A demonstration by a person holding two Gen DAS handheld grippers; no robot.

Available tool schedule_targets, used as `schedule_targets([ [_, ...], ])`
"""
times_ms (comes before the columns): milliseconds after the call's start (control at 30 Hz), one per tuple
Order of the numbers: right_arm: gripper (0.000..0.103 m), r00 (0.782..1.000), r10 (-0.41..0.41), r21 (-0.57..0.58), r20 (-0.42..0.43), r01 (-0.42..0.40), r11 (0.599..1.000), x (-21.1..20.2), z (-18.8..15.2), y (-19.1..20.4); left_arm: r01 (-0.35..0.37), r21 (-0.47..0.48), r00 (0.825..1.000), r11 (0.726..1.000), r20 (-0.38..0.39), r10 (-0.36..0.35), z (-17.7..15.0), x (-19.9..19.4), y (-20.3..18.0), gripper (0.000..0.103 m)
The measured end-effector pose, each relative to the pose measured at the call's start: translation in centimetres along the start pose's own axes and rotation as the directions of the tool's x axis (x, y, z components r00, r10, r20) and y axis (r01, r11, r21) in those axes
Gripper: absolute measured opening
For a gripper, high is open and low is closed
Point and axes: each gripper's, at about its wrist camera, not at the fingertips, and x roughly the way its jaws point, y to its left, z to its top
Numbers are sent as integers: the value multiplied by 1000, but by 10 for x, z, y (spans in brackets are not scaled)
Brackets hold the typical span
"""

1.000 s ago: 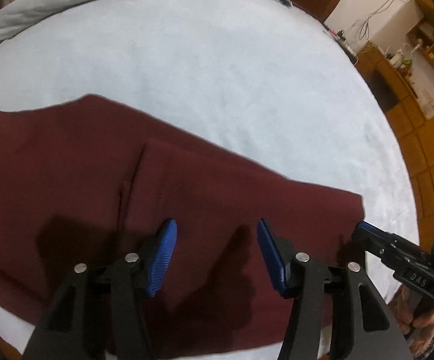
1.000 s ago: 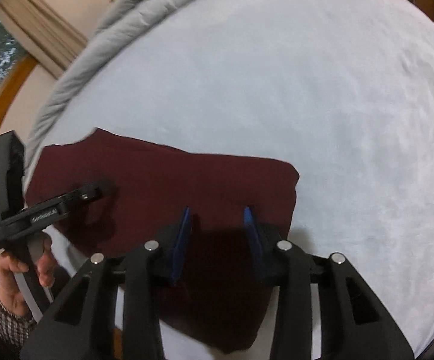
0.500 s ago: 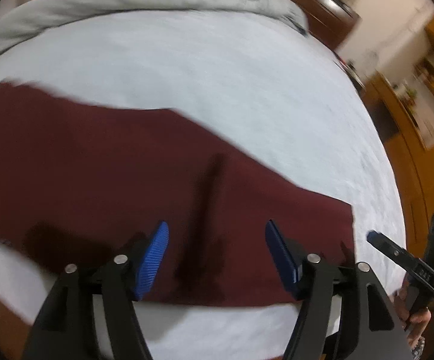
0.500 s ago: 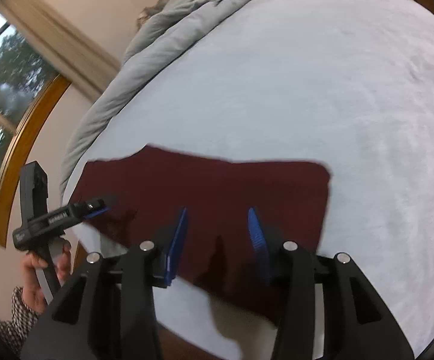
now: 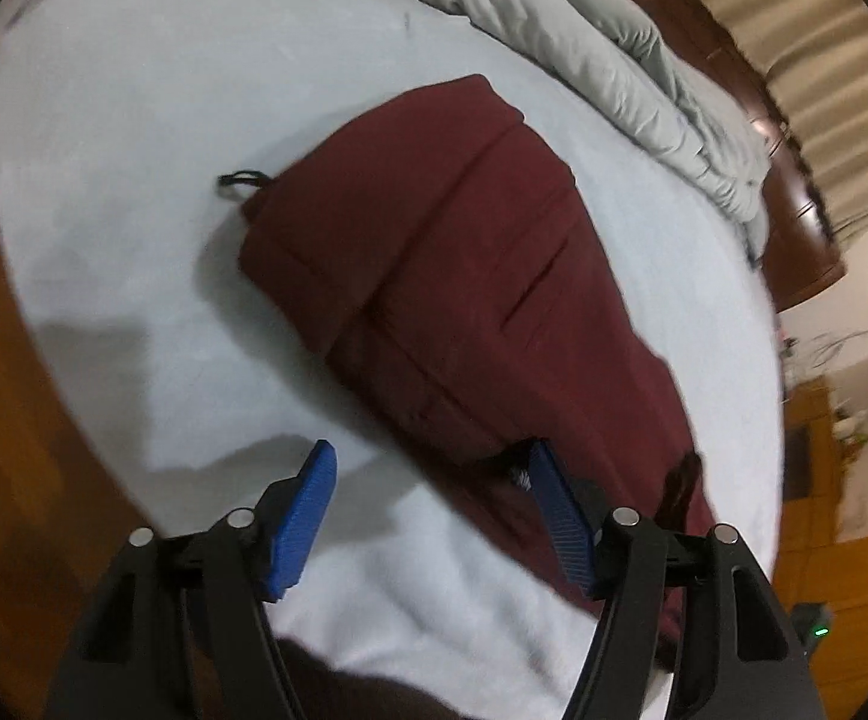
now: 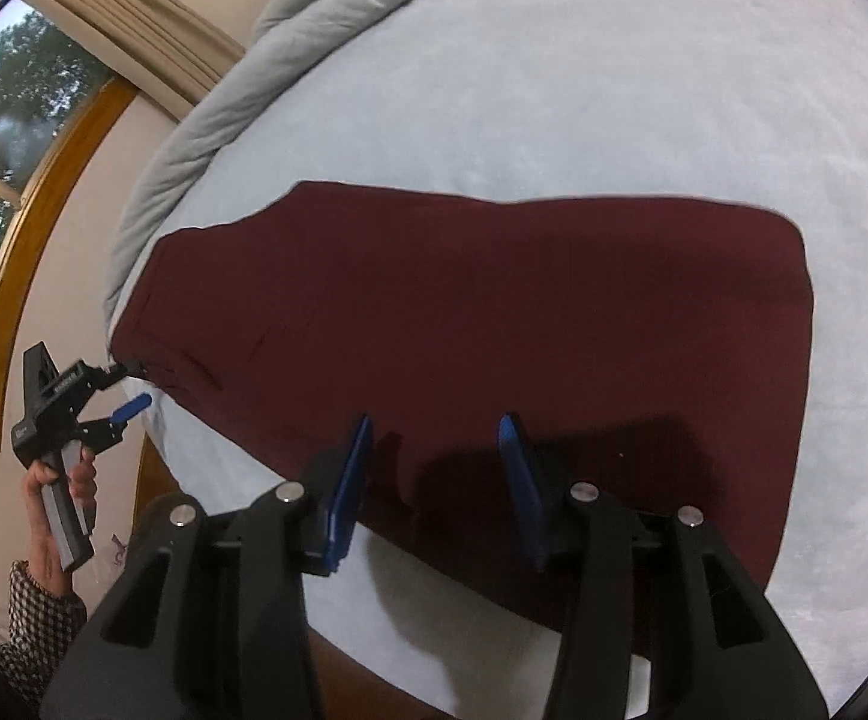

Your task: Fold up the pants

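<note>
Dark red pants (image 6: pixel 493 312) lie flat on the pale bed, folded lengthwise, waist end toward the left. In the left wrist view the pants (image 5: pixel 481 276) run from the waistband with a dark drawstring (image 5: pixel 242 180) down to the lower right. My left gripper (image 5: pixel 434 480) is open and empty above the pants' near edge, its right pad over the fabric; it also shows in the right wrist view (image 6: pixel 128 387) beside the waist corner. My right gripper (image 6: pixel 436 456) is open and empty above the pants' near edge.
A grey duvet (image 5: pixel 613 42) is bunched along the far side of the bed (image 6: pixel 613 90). A dark wooden headboard (image 5: pixel 793 198) stands behind it. A window with a wooden frame (image 6: pixel 26 168) is at the left. Wooden floor (image 5: pixel 8 420) lies beside the bed.
Both grippers have pulled back from the pants. The left gripper has swung toward the waist end, so the waistband and drawstring now show.
</note>
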Motion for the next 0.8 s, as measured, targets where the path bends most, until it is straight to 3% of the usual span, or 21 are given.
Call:
schedule_targets([
  [100, 45, 1000, 0, 4, 2, 0, 1000, 0, -2, -1, 93, -43, 996, 995, 0, -93, 10, 11, 5, 67],
  [300, 45, 1000, -10, 5, -3, 10, 1000, 3, -2, -3, 197, -128, 980, 972, 26, -195, 17, 18, 12, 69],
  [367, 45, 1000, -13, 2, -4, 13, 1000, 6, 0, -1, 257, -85, 966, 963, 62, -252, 19, 7, 8, 61],
  [467, 45, 1000, -14, 3, -3, 14, 1000, 8, 0, 0, 321, -9, 943, 947, 102, -318, 22, -3, -6, 59],
  [500, 45, 1000, -14, 5, -4, 14, 1000, 8, 0, 0, 319, 1, 943, 948, 103, -317, 23, 0, -9, 59],
  [567, 45, 1000, -9, 9, -1, 9, 1000, 8, 0, -1, 226, -19, 973, 974, 57, -225, 30, 16, -8, 60],
  [633, 46, 1000, -2, 18, 0, 2, 1000, 9, -1, -2, 196, -70, 981, 978, 27, -194, 34, 35, 1, 65],
  [733, 46, 1000, 1, 11, 1, -1, 1000, 10, -2, -3, 227, -79, 974, 971, 40, -224, 37, 37, -2, 78],
  [800, 47, 1000, 2, 6, 1, -2, 1000, 10, -2, -3, 246, -76, 968, 966, 76, -241, 37, 31, -13, 74],
])
